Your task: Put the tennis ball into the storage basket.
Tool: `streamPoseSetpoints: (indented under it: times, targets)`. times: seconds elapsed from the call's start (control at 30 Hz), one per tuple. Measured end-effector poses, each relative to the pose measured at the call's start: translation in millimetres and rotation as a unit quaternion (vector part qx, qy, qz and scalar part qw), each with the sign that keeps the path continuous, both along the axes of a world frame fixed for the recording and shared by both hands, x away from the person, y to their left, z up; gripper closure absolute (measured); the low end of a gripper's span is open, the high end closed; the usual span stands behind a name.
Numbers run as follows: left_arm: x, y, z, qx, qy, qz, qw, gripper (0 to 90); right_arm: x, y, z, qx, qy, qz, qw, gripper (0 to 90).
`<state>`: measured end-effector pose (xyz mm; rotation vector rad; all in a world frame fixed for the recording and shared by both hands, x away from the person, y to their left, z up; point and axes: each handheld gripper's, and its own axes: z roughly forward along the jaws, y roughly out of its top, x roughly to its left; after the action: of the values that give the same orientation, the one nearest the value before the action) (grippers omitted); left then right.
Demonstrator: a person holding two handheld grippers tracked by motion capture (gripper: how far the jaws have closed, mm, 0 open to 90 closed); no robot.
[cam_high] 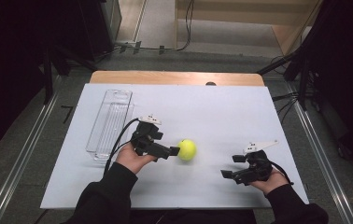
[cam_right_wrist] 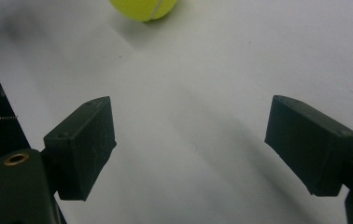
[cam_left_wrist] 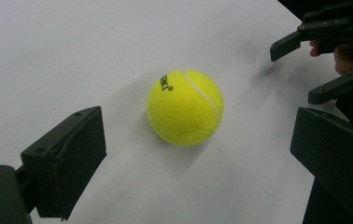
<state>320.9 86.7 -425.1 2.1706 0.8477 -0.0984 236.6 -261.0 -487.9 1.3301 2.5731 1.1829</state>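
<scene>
Counting: one tennis ball [cam_high: 187,150] | one tray [cam_high: 110,122] | two claws (left [cam_high: 175,151], right [cam_high: 231,166]) wide open, empty

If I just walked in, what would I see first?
A bright yellow tennis ball sits near the middle of the white table. The left claw is open right in front of it, not touching it. The right claw waits open at the near right, and a clear plastic tray lies at the left.

Left hand-held gripper [cam_high: 173,151] open just beside tennis ball [cam_high: 187,150].
</scene>
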Motion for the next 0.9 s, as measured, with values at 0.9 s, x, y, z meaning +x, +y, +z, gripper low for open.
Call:
streamPoseSetpoints:
  times: [0.9]
  targets:
    - [17.7,-42.8,-1.8,-0.011,-0.006,-0.009,0.9999,3.6,-0.5,0.6,-0.7,-0.009,-0.004,0.003,0.9999,13.9]
